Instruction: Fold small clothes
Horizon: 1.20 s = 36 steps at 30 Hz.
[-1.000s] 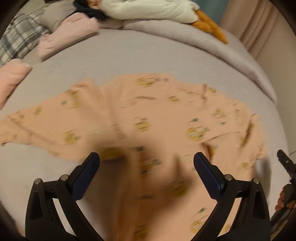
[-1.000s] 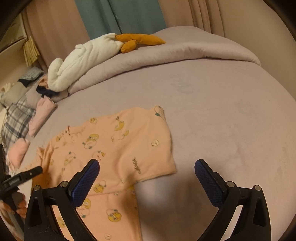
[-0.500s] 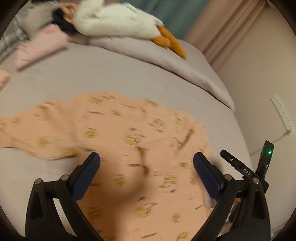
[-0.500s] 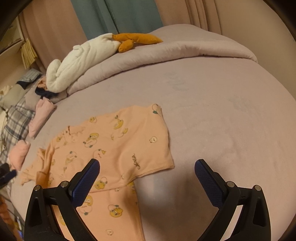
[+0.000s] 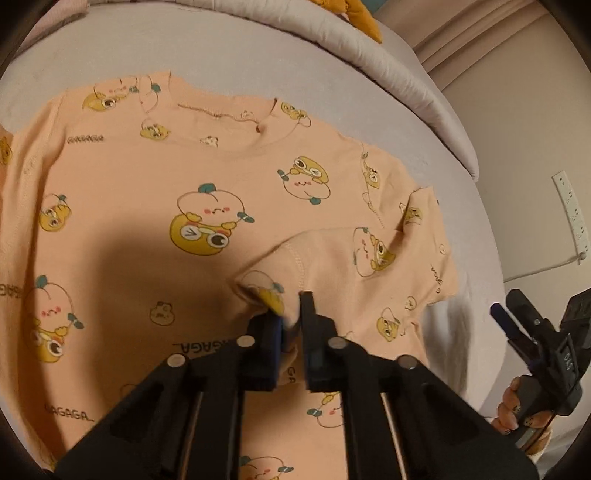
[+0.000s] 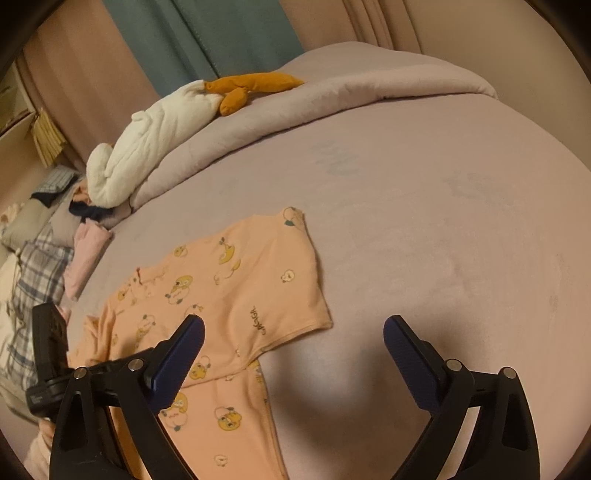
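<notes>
Spread across the bed (image 6: 424, 192), an orange shirt (image 5: 155, 192) is lying flat; left gripper (image 5: 291, 314) jaws are pinching its sleeve cuff, right gripper (image 6: 293, 341) jaws are gaping wide, empty.

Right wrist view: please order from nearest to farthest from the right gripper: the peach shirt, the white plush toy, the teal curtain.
From the right gripper, jaws open:
1. Peach shirt, just ahead, to the left on the bed.
2. White plush toy, farther back on the left, on the folded duvet.
3. Teal curtain, behind the bed, at the top.

Each black hand-held gripper (image 6: 293, 360) carries 2 fingers with dark blue ribbed pads (image 6: 177, 360) and silver screws (image 5: 176, 359).
</notes>
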Each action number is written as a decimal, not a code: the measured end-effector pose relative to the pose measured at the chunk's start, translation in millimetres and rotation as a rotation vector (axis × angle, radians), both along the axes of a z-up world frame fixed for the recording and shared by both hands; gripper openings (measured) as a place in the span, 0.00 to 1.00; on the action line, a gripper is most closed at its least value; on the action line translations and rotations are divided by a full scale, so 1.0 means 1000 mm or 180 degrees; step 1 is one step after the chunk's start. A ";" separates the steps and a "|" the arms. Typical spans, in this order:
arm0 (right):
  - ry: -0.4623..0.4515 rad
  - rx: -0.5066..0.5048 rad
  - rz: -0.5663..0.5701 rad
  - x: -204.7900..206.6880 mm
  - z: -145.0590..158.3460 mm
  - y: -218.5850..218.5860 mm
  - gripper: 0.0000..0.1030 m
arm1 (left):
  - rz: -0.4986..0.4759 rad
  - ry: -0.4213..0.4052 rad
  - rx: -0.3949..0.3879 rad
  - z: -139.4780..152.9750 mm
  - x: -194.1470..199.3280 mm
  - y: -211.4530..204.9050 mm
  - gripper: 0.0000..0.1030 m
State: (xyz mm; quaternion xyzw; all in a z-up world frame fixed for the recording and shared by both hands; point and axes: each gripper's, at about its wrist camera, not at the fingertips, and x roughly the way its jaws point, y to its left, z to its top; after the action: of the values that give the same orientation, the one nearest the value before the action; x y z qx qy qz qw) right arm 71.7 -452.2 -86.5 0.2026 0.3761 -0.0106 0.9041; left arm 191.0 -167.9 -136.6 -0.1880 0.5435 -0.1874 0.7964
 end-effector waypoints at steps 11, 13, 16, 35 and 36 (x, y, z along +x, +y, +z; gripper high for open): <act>0.0010 0.0051 -0.0018 0.008 0.003 0.000 0.95 | 0.0096 -0.1006 0.0161 0.091 -0.012 0.033 0.04; 0.0002 0.0057 -0.0008 0.010 0.005 0.002 0.95 | 0.0166 -0.1128 0.0262 0.107 -0.006 0.045 0.04; 0.0001 0.0036 0.0005 0.015 0.007 0.004 0.95 | 0.0309 -0.1177 0.0372 0.118 0.001 0.071 0.04; 0.0604 0.0302 0.0433 0.080 -0.031 0.056 0.58 | 0.0784 -0.0475 0.0602 0.049 0.036 0.163 0.04; 0.0664 0.0331 0.0468 0.082 -0.036 0.059 0.56 | 0.0774 -0.0441 0.0614 0.044 0.037 0.164 0.04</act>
State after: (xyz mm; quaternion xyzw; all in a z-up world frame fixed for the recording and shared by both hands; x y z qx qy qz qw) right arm 154.1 -393.0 -122.3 0.2189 0.4819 0.0542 0.8467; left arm 227.5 -4.0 -92.2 -0.1617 0.4760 -0.0490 0.8631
